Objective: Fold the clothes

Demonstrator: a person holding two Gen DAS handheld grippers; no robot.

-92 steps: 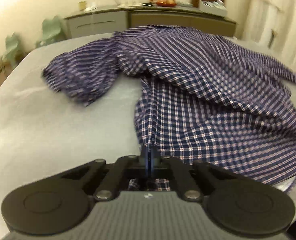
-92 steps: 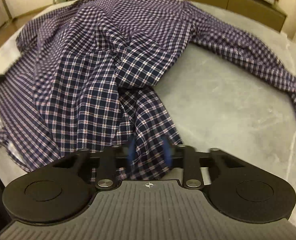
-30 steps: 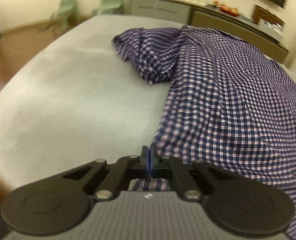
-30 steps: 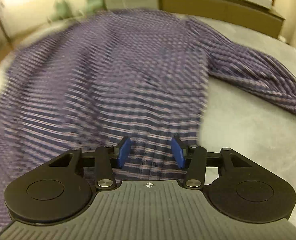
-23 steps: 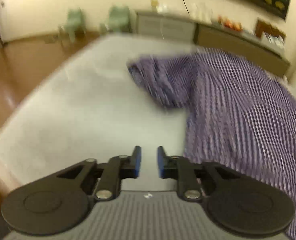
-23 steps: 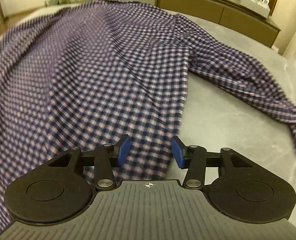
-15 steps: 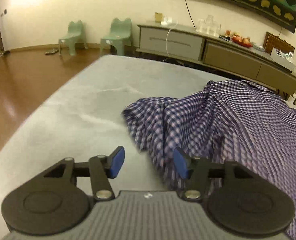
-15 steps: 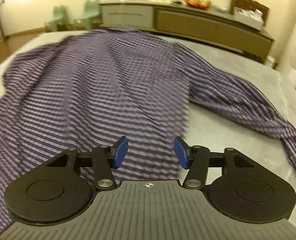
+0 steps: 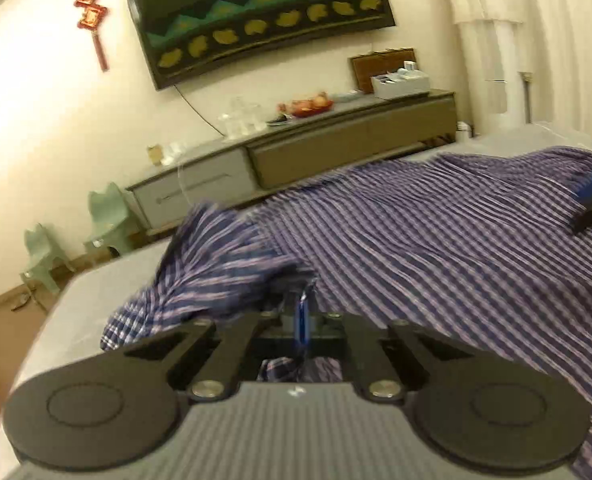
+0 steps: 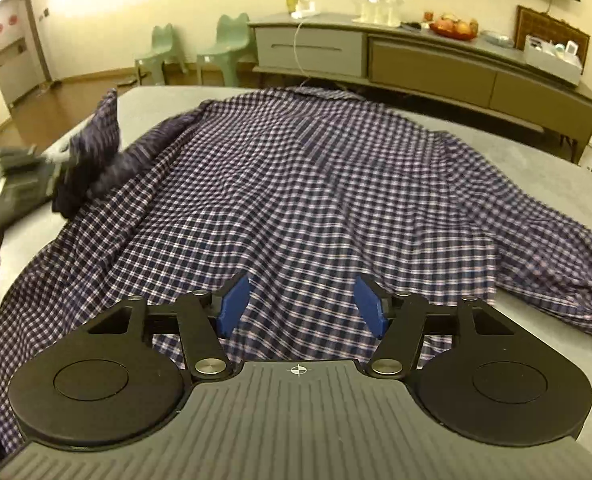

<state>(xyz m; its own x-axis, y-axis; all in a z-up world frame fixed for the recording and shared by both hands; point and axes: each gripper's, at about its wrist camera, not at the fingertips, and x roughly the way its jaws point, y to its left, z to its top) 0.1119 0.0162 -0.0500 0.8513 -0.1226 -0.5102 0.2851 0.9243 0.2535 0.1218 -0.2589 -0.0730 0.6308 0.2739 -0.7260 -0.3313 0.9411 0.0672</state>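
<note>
A navy and white checked shirt point(image 10: 296, 184) lies spread across the grey table point(image 10: 536, 360), back up, one sleeve point(image 10: 544, 240) trailing to the right. My left gripper point(image 9: 302, 316) is shut on the bunched left sleeve point(image 9: 215, 272), which it lifts off the table. In the right wrist view that gripper point(image 10: 11, 184) shows blurred at the far left, holding the raised sleeve point(image 10: 95, 156). My right gripper point(image 10: 300, 304) hangs open over the shirt's near hem, with nothing between its blue pads point(image 10: 233, 304).
A long low sideboard point(image 10: 416, 64) with glasses, a fruit bowl and a box runs along the far wall. Two green child chairs point(image 10: 199, 48) stand on the wooden floor at the left. The table's left edge point(image 9: 55, 300) is close to my left gripper.
My left gripper, open half a second ago, has closed on the left sleeve and raised it. My right gripper stays open and has drawn back slightly above the hem.
</note>
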